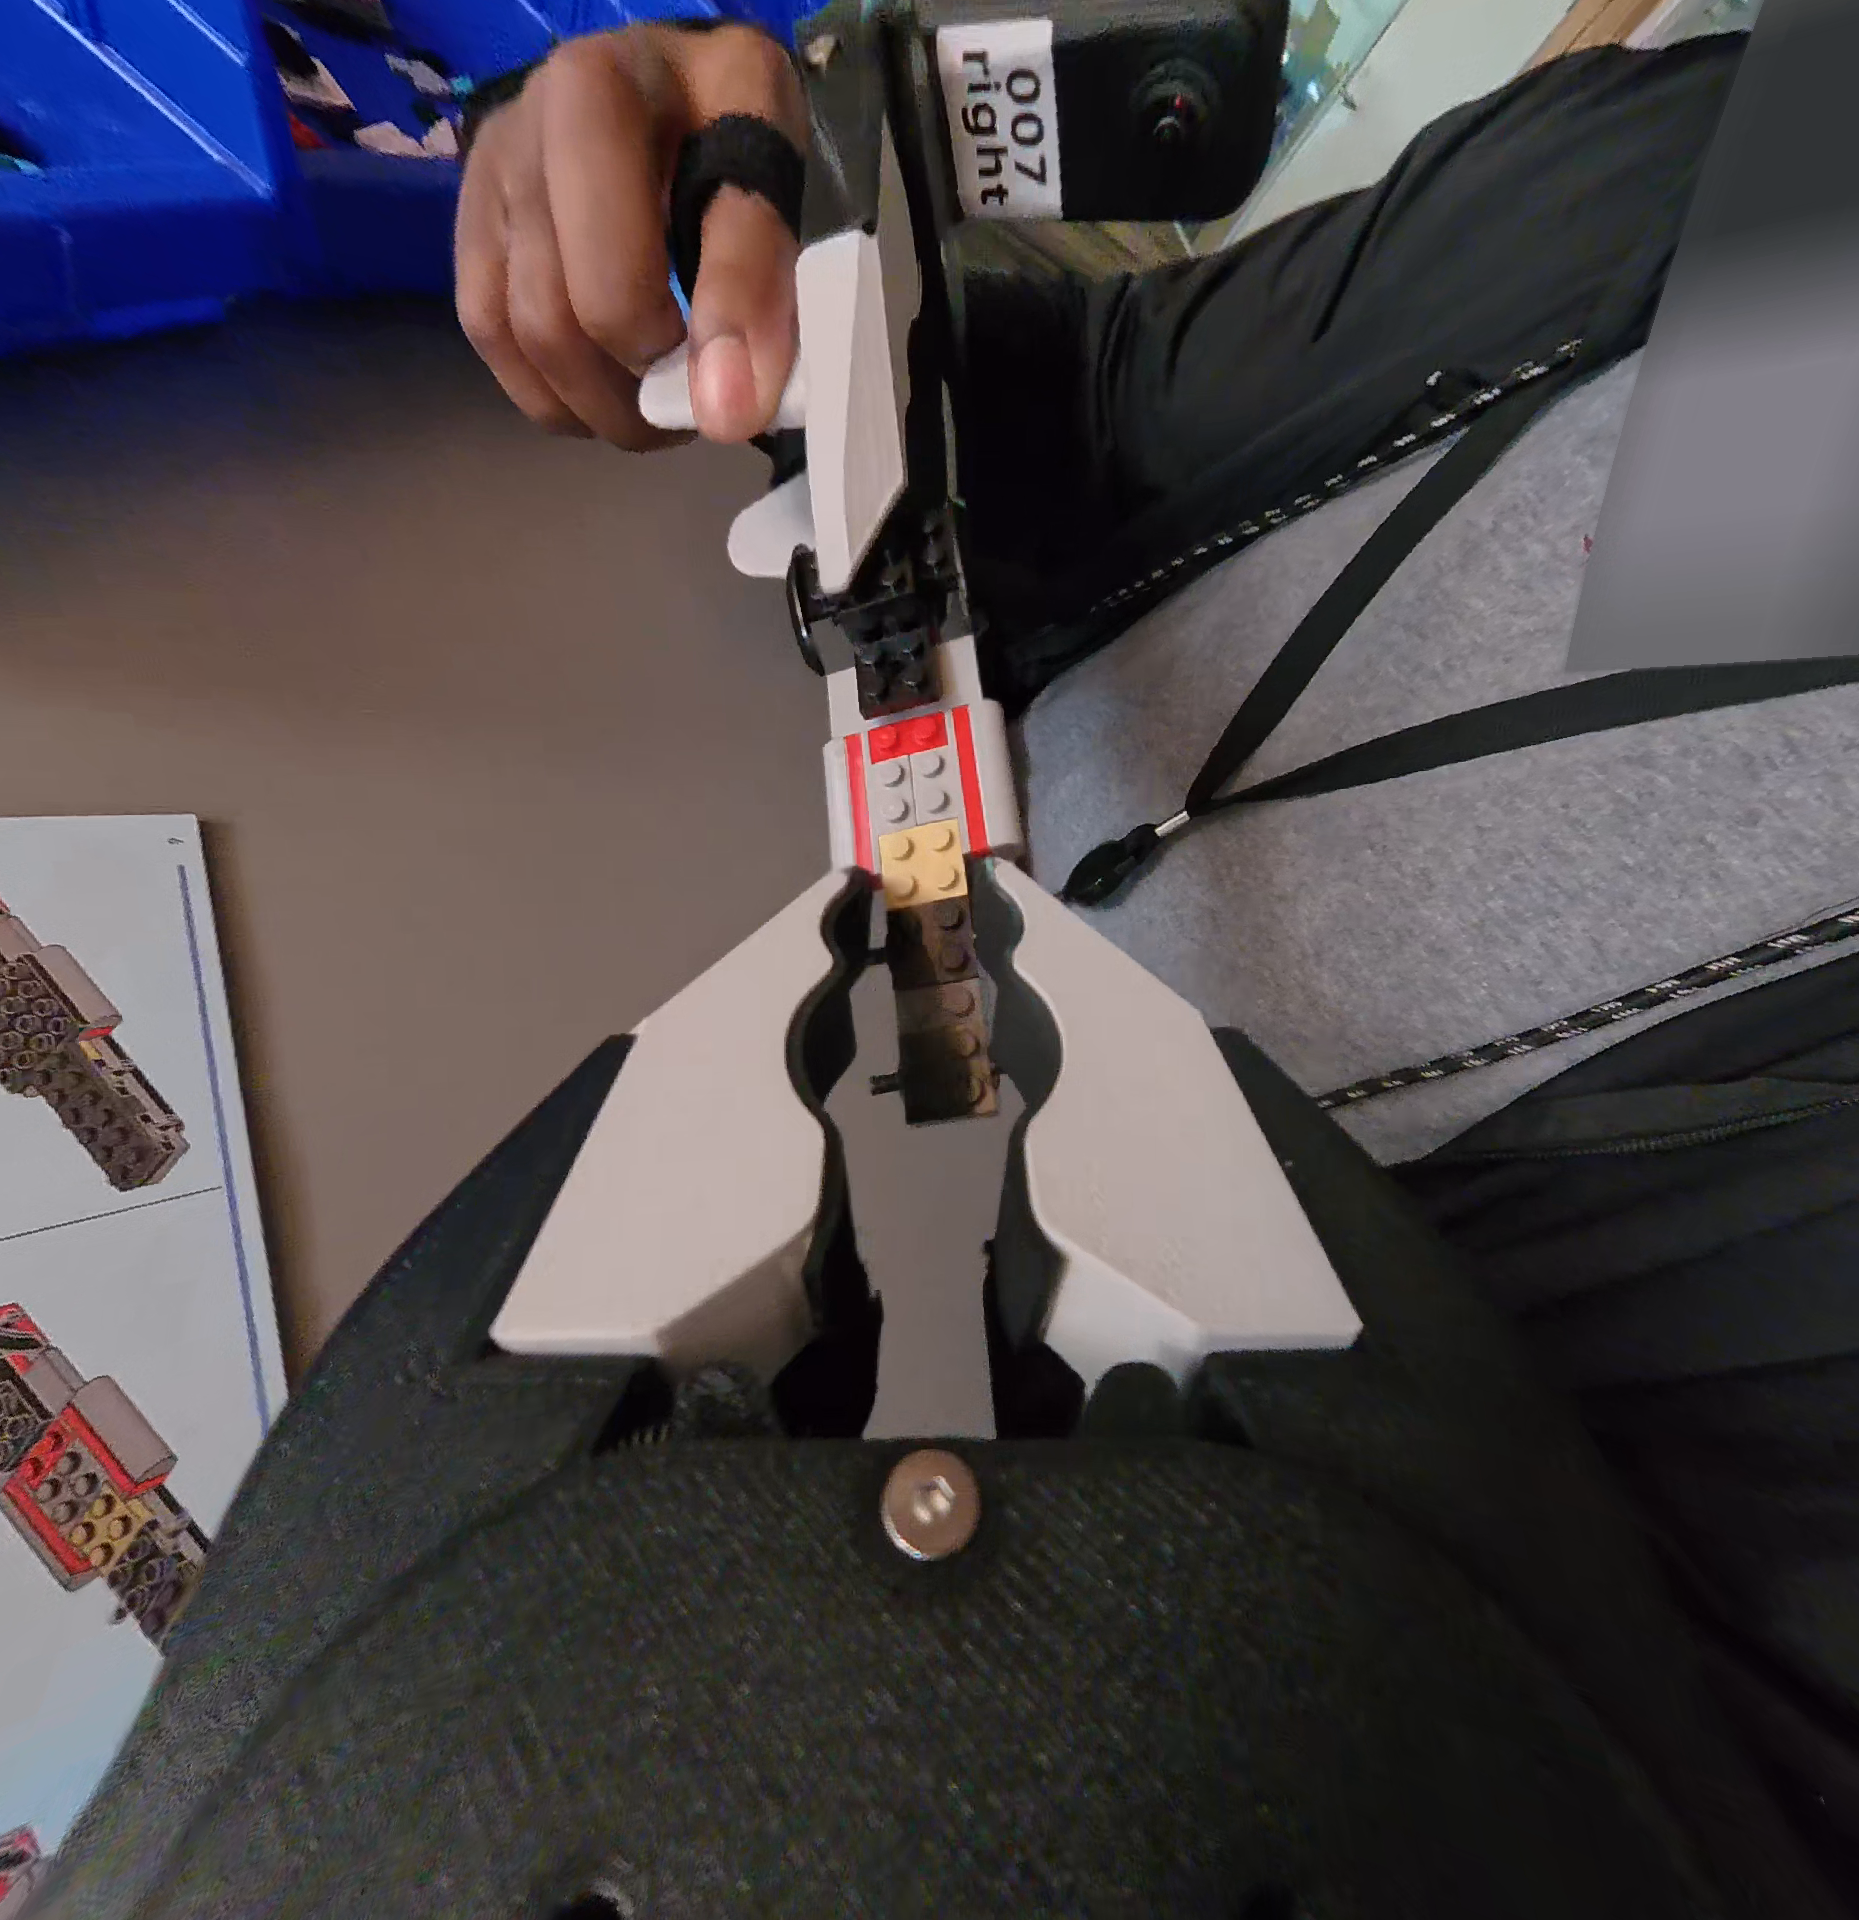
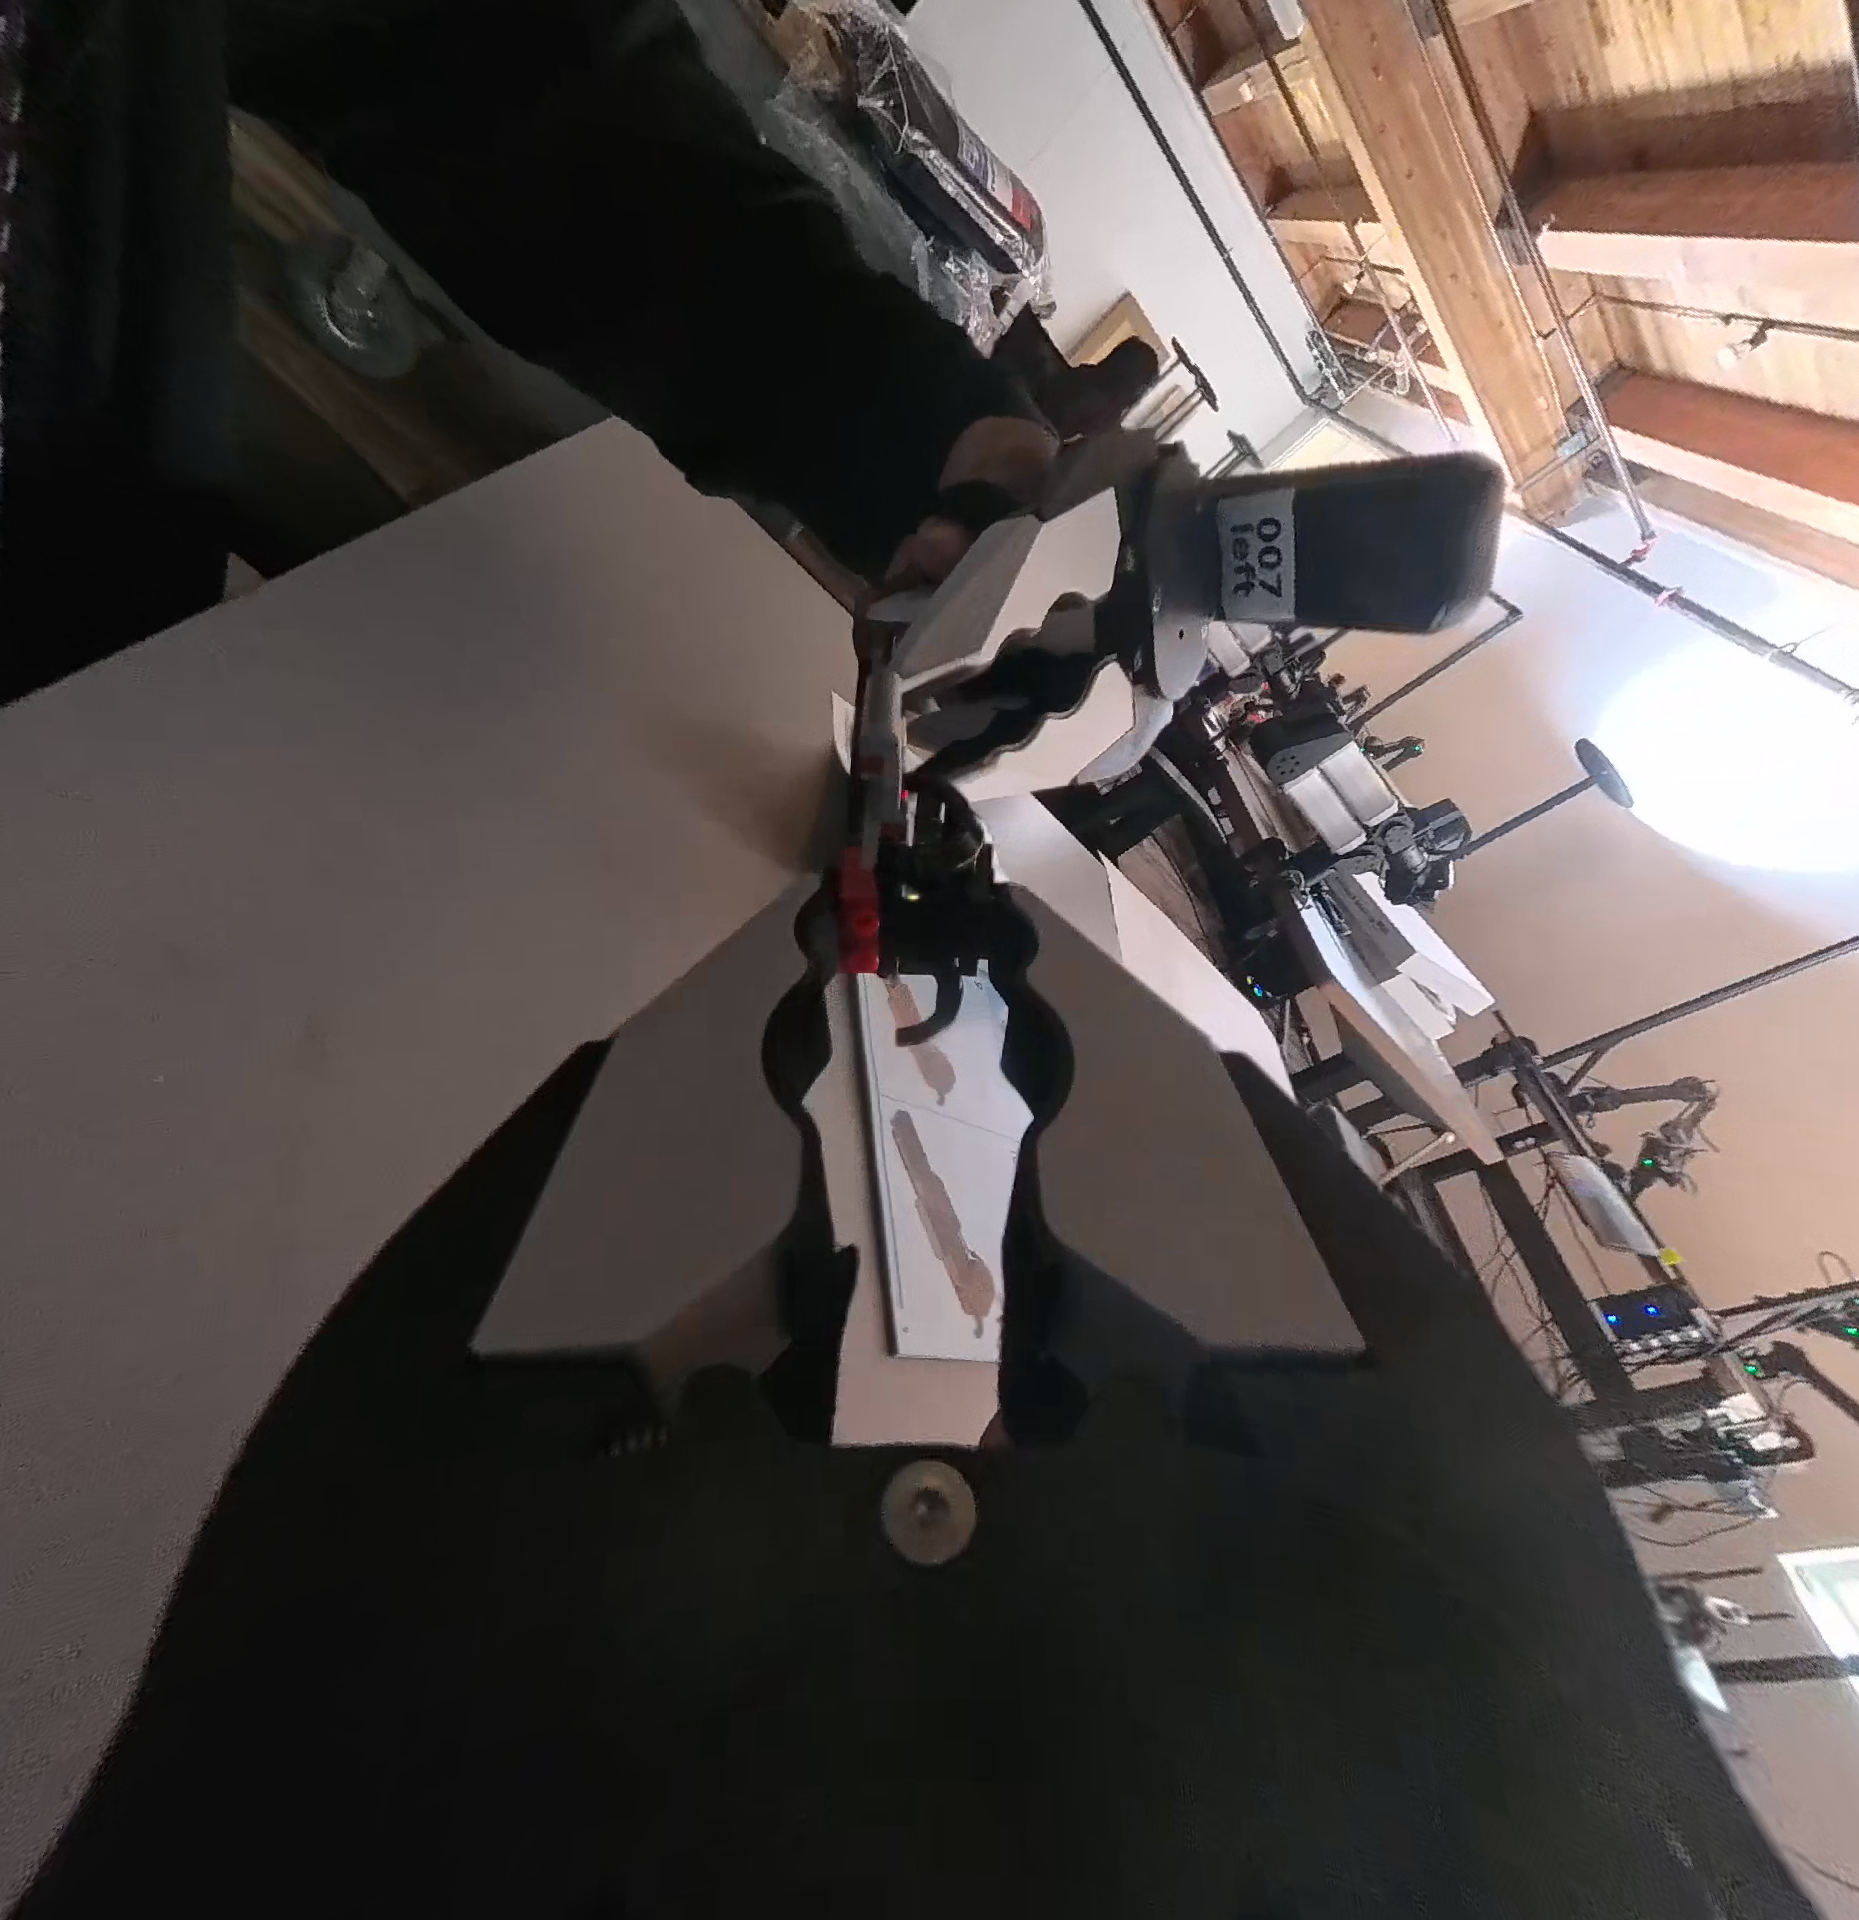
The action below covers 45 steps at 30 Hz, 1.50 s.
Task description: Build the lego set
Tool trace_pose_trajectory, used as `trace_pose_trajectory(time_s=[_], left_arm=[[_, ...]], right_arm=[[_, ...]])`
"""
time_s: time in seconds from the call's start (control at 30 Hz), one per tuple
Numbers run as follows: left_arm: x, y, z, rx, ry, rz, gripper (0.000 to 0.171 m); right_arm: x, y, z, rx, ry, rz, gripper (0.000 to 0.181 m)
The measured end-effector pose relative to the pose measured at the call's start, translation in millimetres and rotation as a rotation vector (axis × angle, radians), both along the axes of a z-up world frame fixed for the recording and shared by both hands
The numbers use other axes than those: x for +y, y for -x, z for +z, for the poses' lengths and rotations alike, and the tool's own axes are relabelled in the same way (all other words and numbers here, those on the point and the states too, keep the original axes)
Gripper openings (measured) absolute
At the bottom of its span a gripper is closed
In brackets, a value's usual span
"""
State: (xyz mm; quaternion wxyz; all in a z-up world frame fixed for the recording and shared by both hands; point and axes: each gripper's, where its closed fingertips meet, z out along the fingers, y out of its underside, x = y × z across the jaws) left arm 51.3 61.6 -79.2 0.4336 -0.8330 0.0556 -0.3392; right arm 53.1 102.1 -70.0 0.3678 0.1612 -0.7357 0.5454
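Grippers meet end to end above a plain brown tabletop (image 1: pixel 333 623), each clamped on one end of a long, narrow lego assembly of red, grey, tan and dark brown studded bricks (image 1: pixel 925 831). The left gripper (image 1: pixel 930 904), grey-fingered with black wavy inner pads, has its jaws closed to a narrow gap on the dark brown end, tips pinching just below the tan plate. Opposite it, the right gripper (image 1: pixel 894 613) points back toward the left one, nearly closed on the black end, with a person's hand (image 1: pixel 613 239) wrapped around its trigger. In the right wrist view that gripper (image 2: pixel 909 920) pinches the red and black end. An open instruction booklet (image 1: pixel 94 1195) lies flat to the left.
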Motion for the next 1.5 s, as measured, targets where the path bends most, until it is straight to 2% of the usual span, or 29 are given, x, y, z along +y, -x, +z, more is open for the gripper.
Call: trace_pose_trajectory(time_s=[0.13,0.2,0.3,0.4,0.47,0.53,0.63,0.77,0.93,1.07,1.2,1.5], left_arm=[[0.7,7.2,6.6,0.014,-0.058,0.042,0.022],[2.5,16.6,12.9,0.064,-0.117,0.107,0.026],[1.0,36.0,41.6,0.121,-0.316,0.297,0.038],[-15.6,51.3,60.7,0.124,-0.52,0.503,0.053],[-27.8,55.5,63.6,0.088,-0.654,0.608,0.058],[-28.3,55.4,50.2,0.043,-0.692,0.658,0.066],[-7.6,48.4,20.4,0.131,-0.622,0.646,0.075],[20.9,41.5,19.4,0.252,-0.66,0.581,0.074],[55.8,33.9,24.8,0.125,-0.754,0.485,0.062],[64.2,26.5,37.2,0.006,-0.863,0.413,0.047],[69.7,19.1,39.1,0.03,-0.889,0.36,0.036],[75.8,15.1,44.3,0.078,-0.951,0.347,0.03]], right_arm=[[2.3,4.3,-0.4,-0.033,0.031,-0.009,0.031],[4.2,8.1,-0.1,-0.048,0.046,-0.021,0.031],[10.2,15.8,3.3,-0.083,0.1,-0.05,0.03],[18.5,24.4,8.0,-0.126,0.169,-0.085,0.031],[22.2,28.8,11.5,-0.163,0.216,-0.096,0.03],[23.0,31.8,14.4,-0.191,0.251,-0.097,0.03],[21.5,34.0,18.3,-0.235,0.296,-0.09,0.031],[22.0,33.4,20.0,-0.297,0.33,-0.081,0.03],[28.3,31.6,28.3,-0.351,0.424,-0.067,0.031],[31.5,31.4,29.2,-0.369,0.456,-0.055,0.03],[32.9,31.0,30.6,-0.386,0.481,-0.03,0.03],[27.6,24.3,30.1,-0.42,0.492,0.015,0.031]])
